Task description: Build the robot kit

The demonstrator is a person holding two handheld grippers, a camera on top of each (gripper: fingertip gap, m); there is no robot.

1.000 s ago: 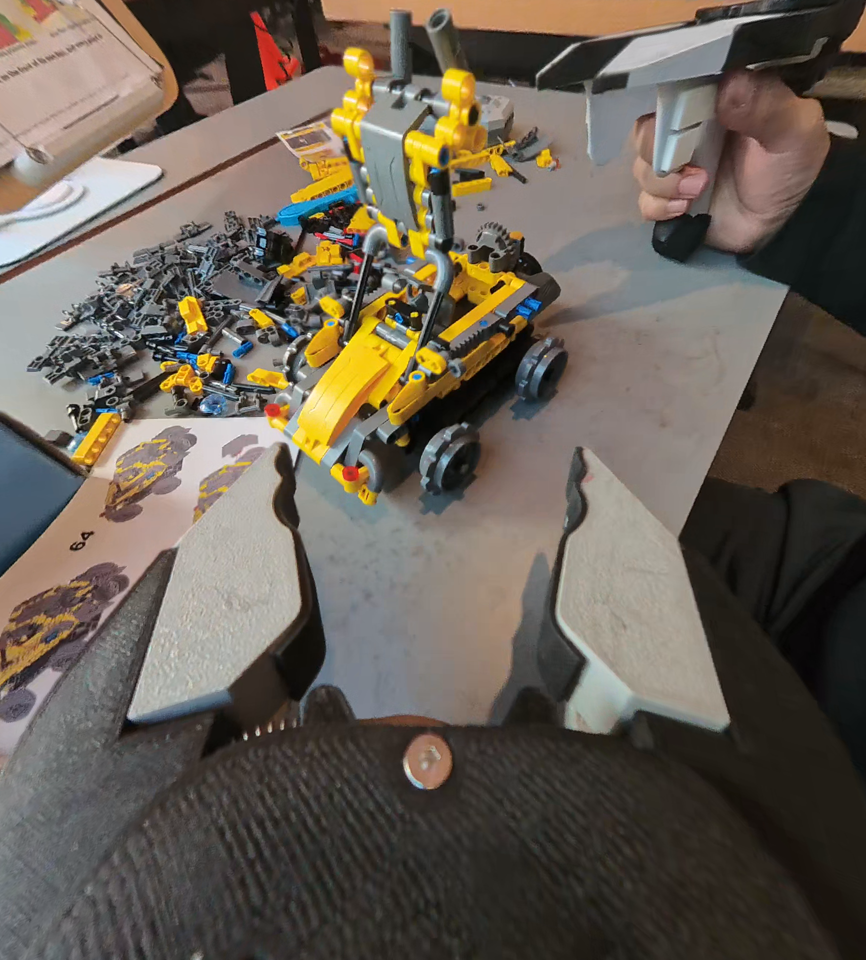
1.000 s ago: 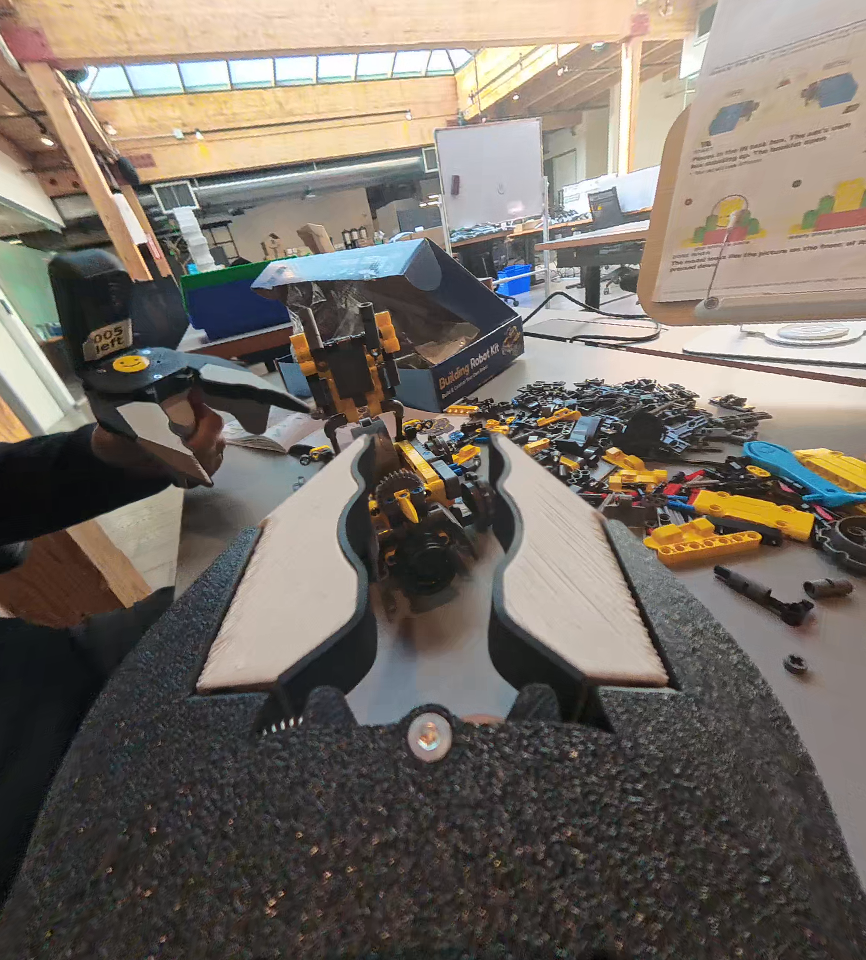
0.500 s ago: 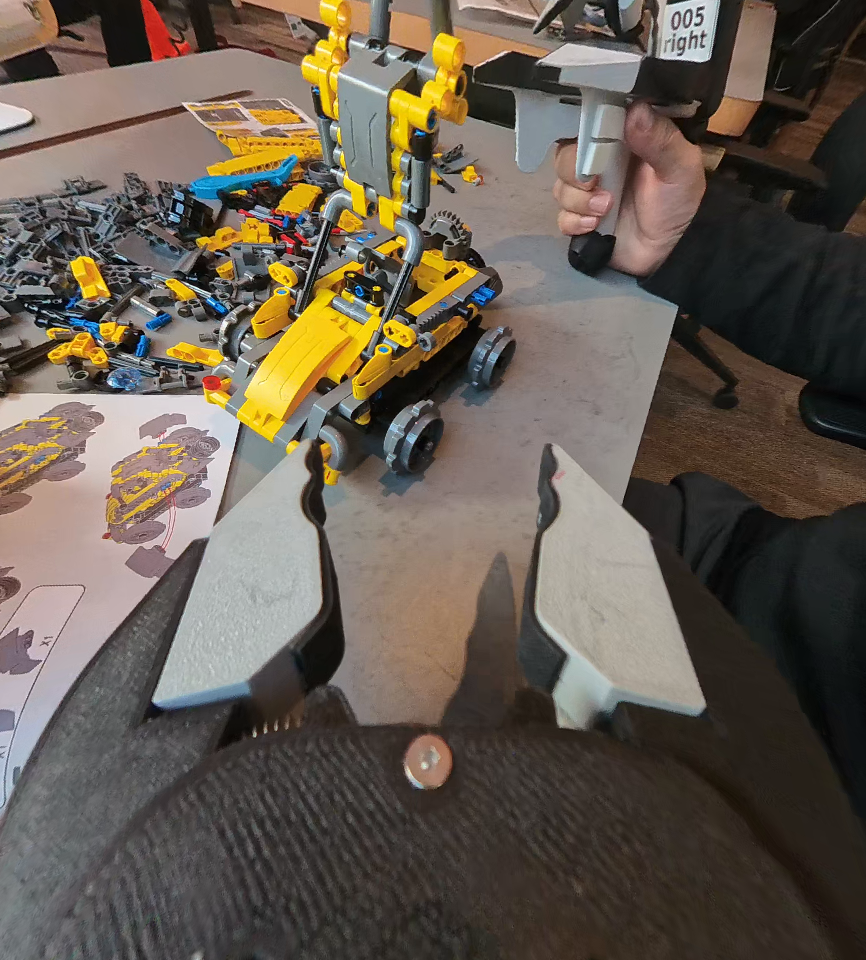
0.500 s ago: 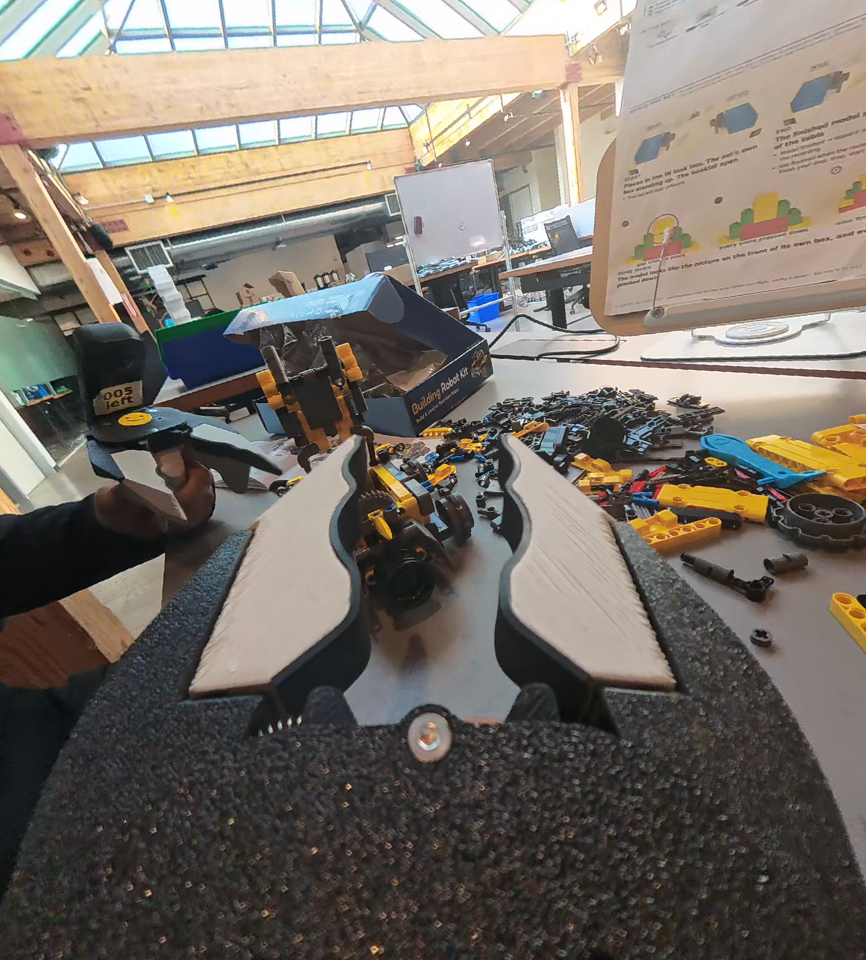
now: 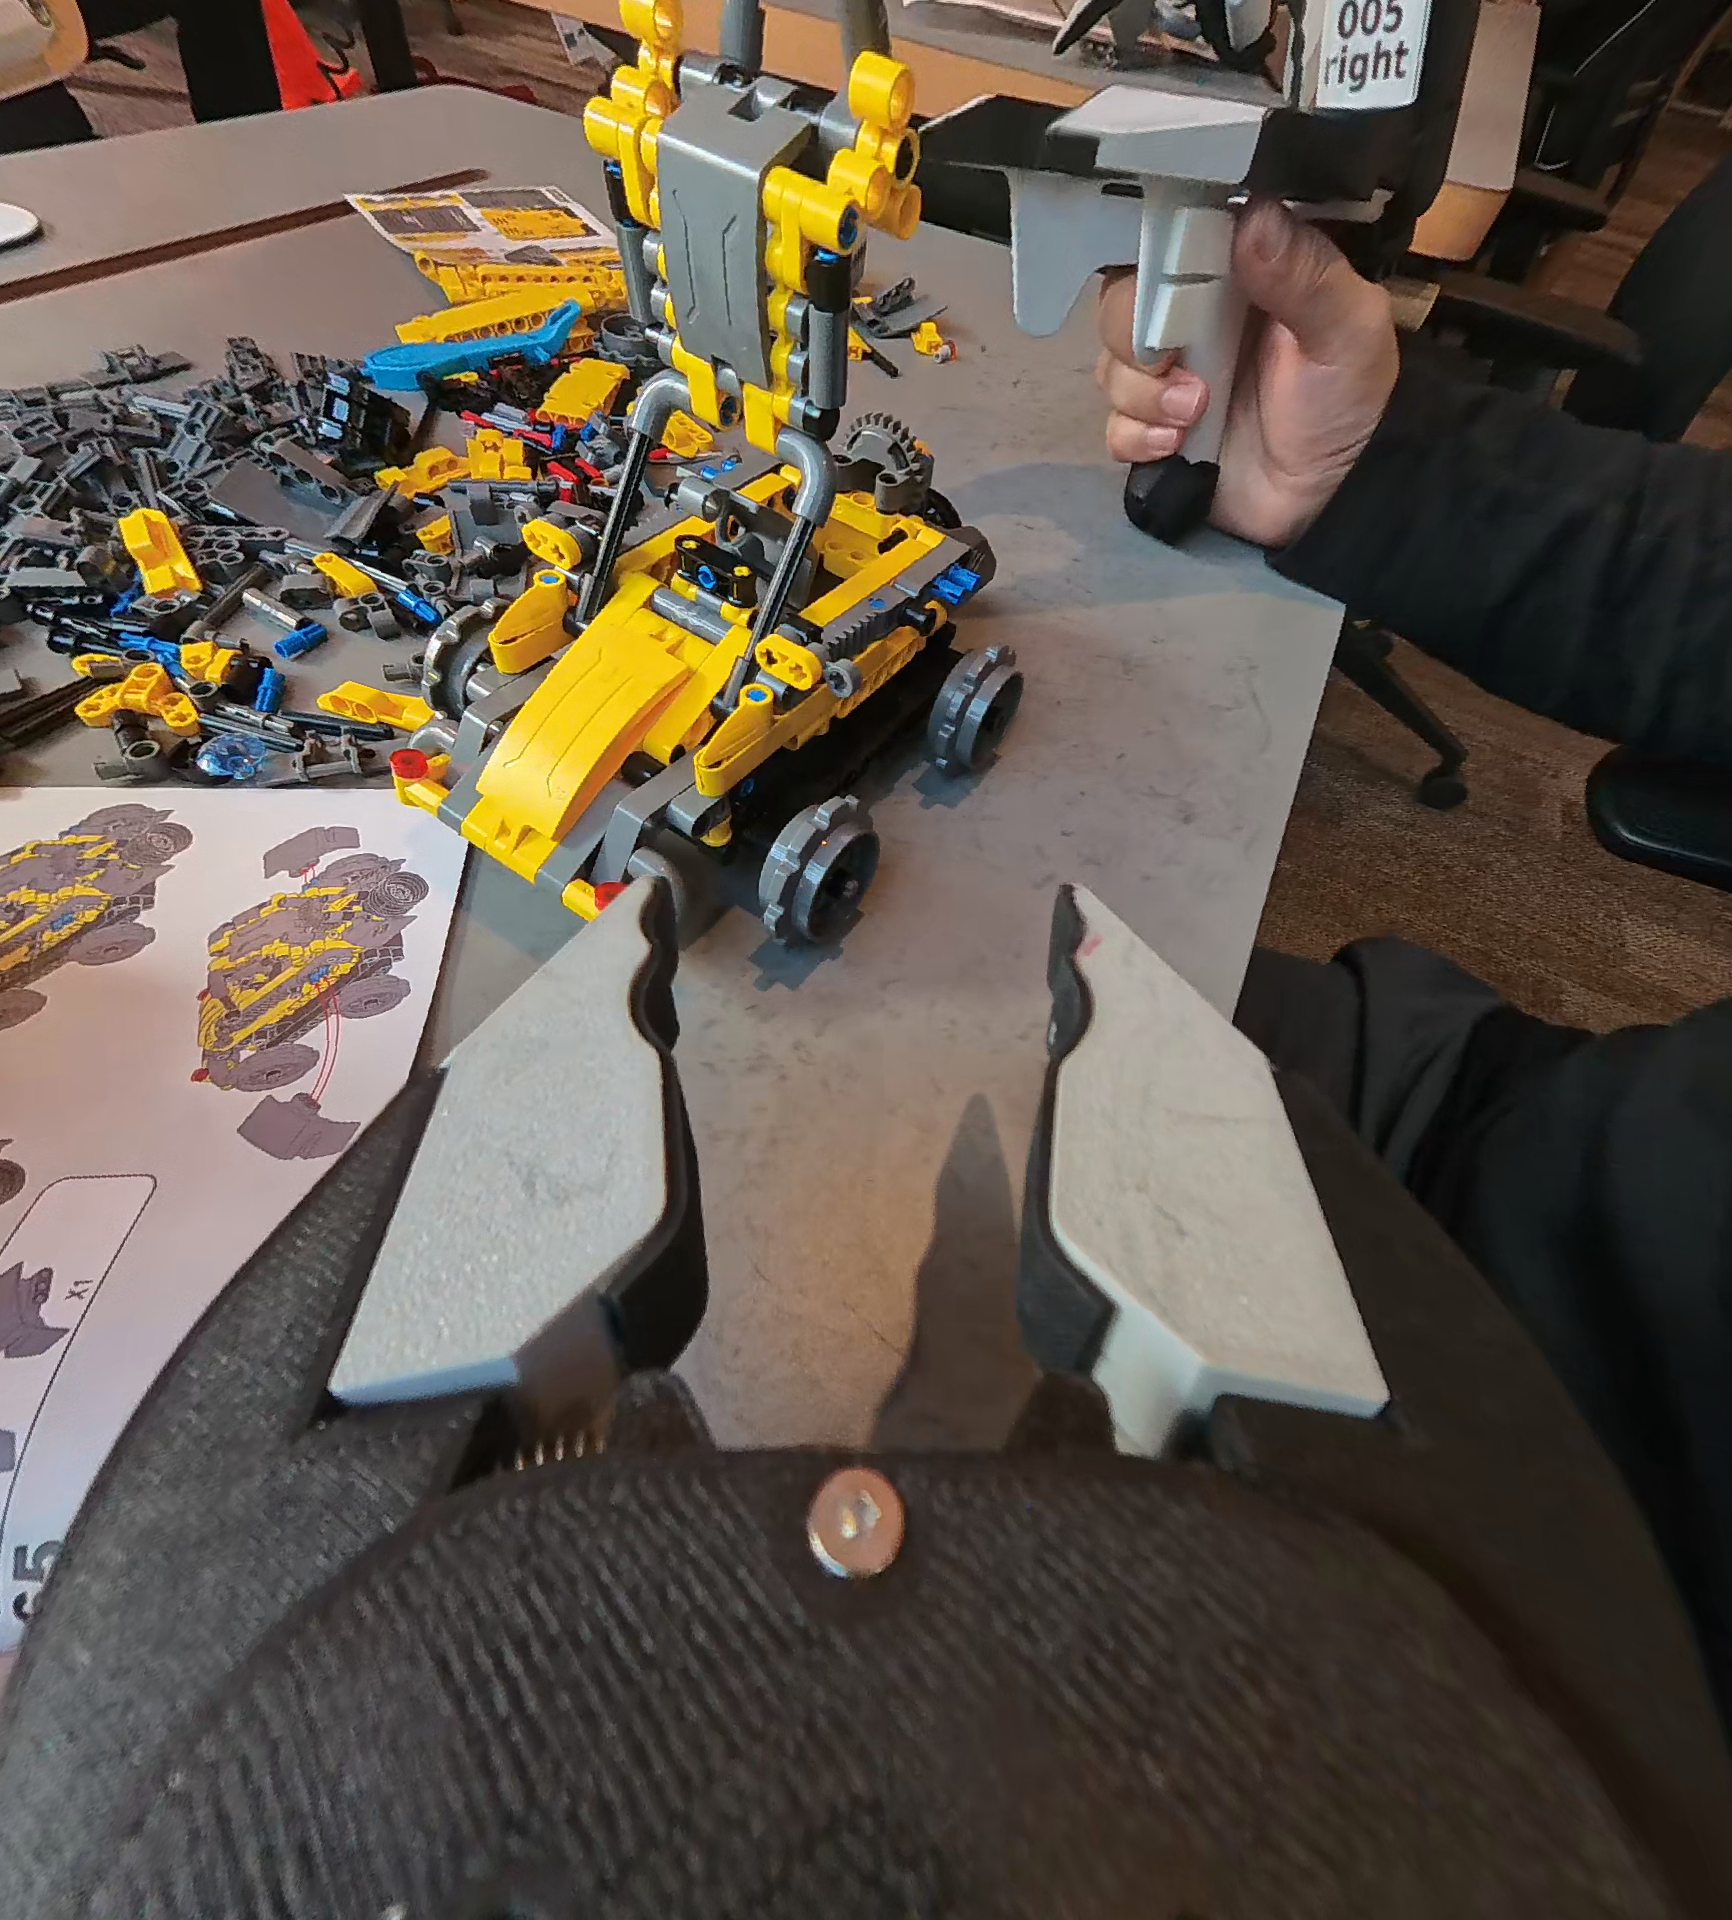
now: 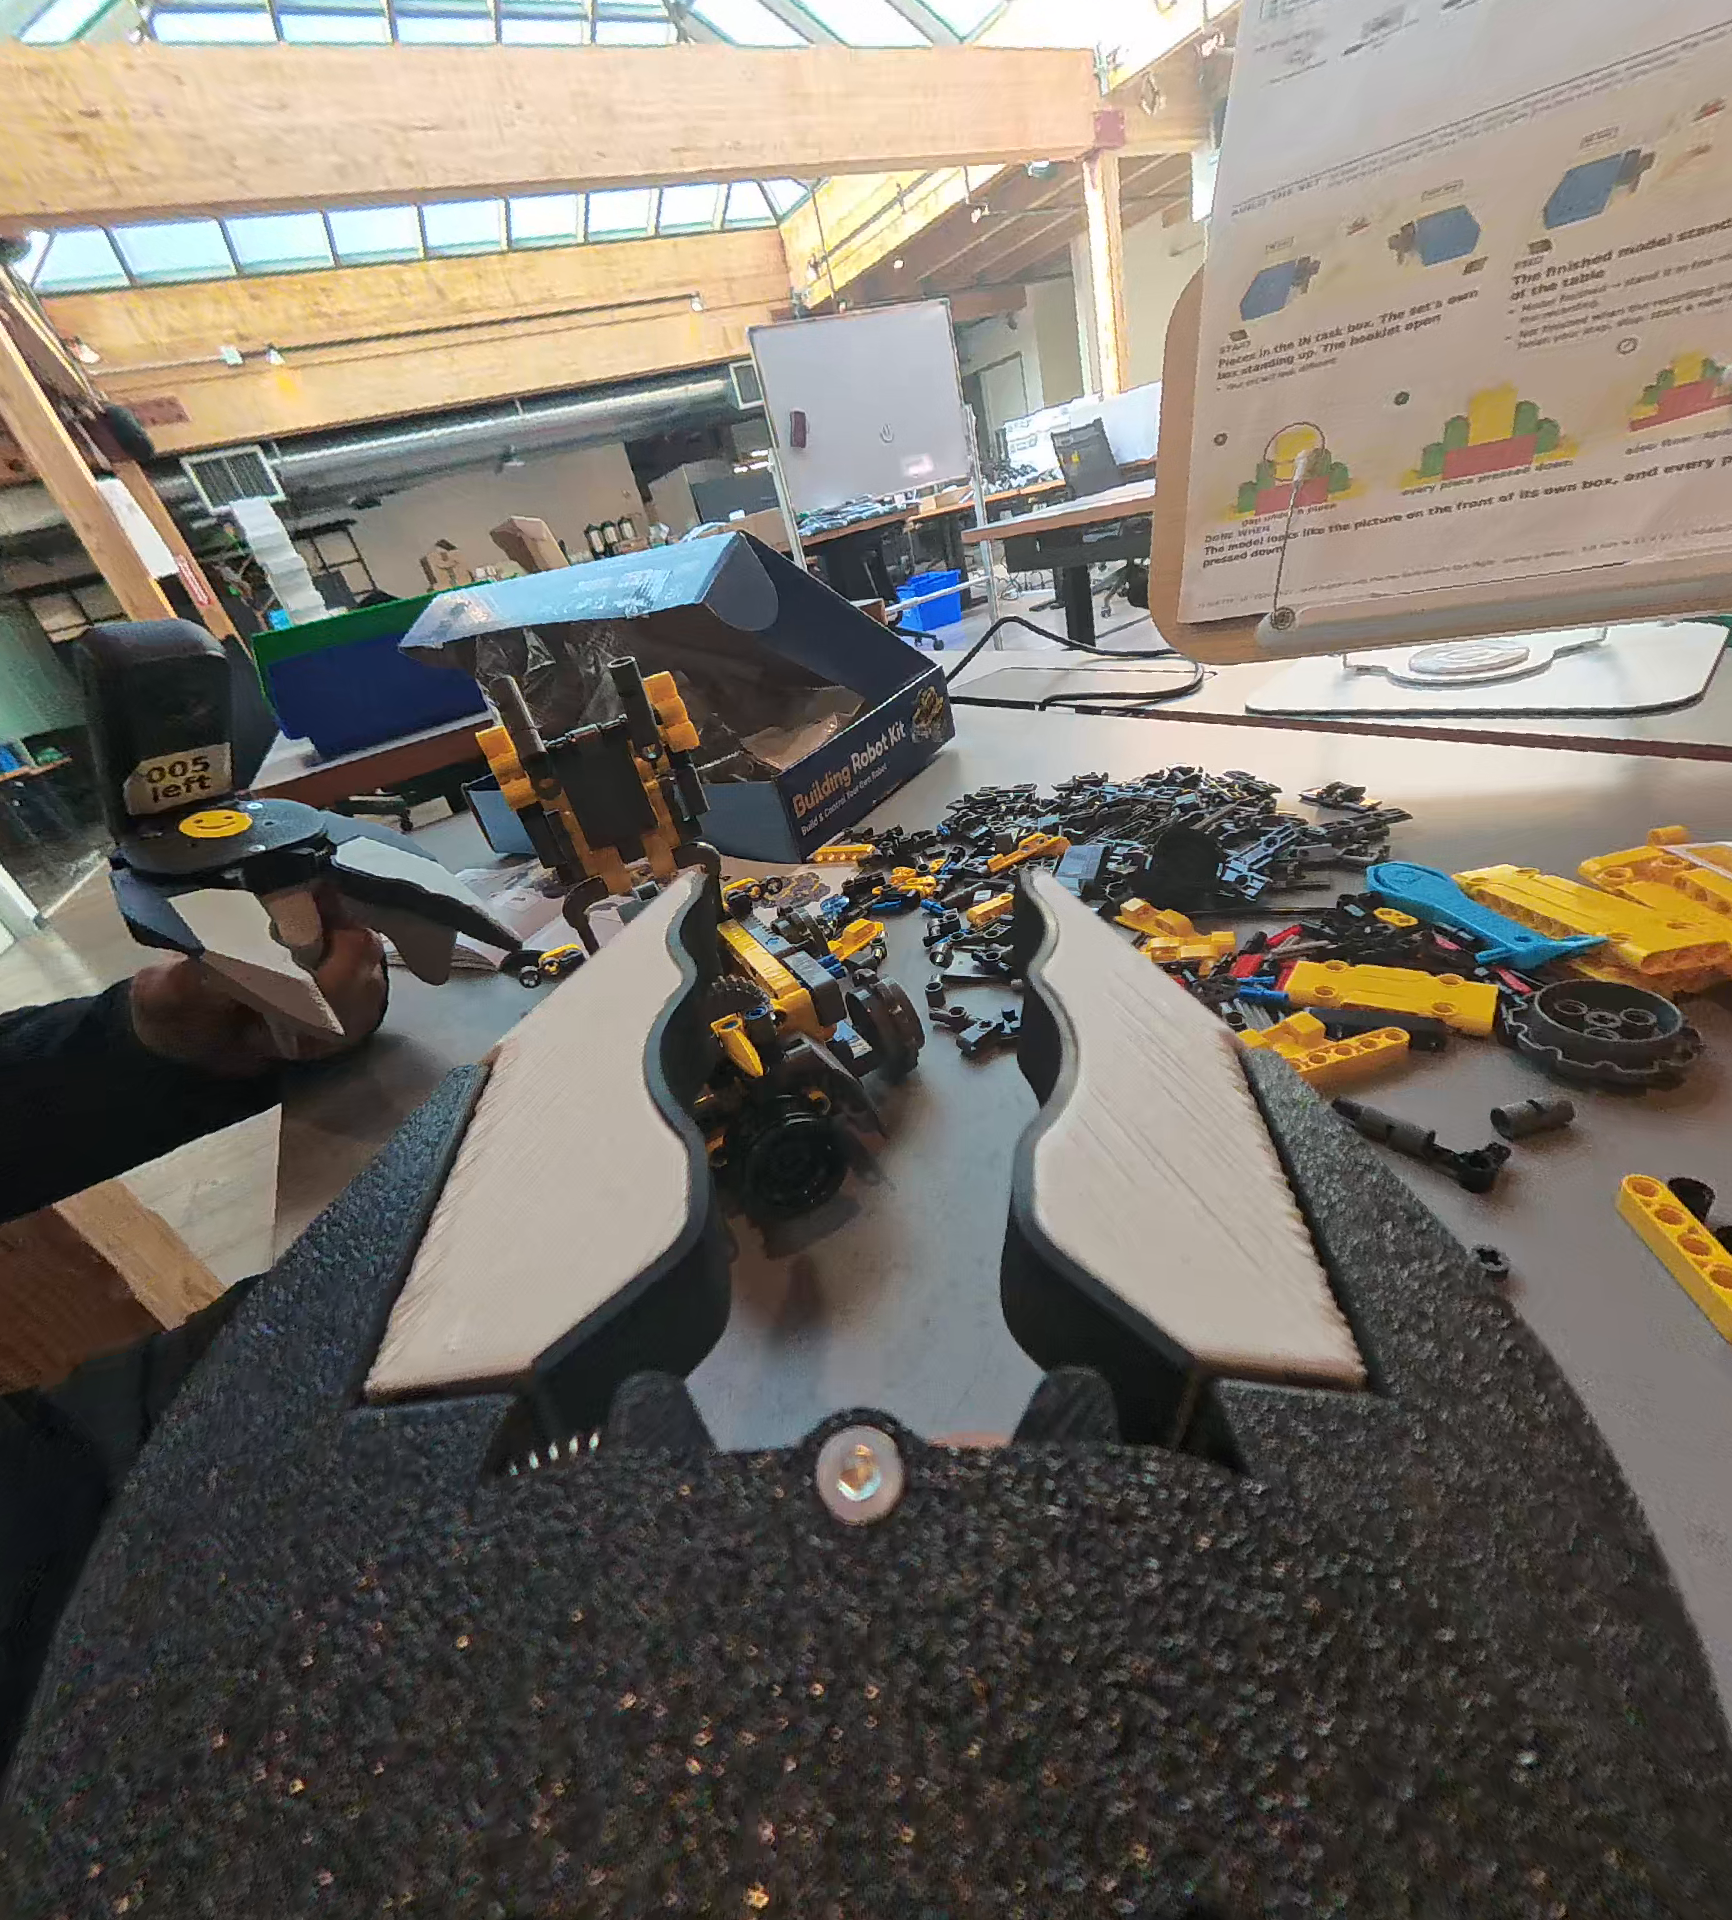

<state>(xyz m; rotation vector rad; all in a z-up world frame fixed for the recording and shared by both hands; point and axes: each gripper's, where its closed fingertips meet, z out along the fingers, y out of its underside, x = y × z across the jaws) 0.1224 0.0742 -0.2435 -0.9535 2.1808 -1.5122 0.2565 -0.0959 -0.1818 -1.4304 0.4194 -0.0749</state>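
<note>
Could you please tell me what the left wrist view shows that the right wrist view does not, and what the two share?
Only the left wrist view shows the open instruction booklet pages with vehicle drawings, the carpeted floor and a chair base. Only the right wrist view shows the open blue box, the whiteboard, the instruction sheet on a stand and the timber ceiling. Both show the yellow vehicle model, the loose parts pile, the grey table, and both open tools: left tool, right tool.
</note>
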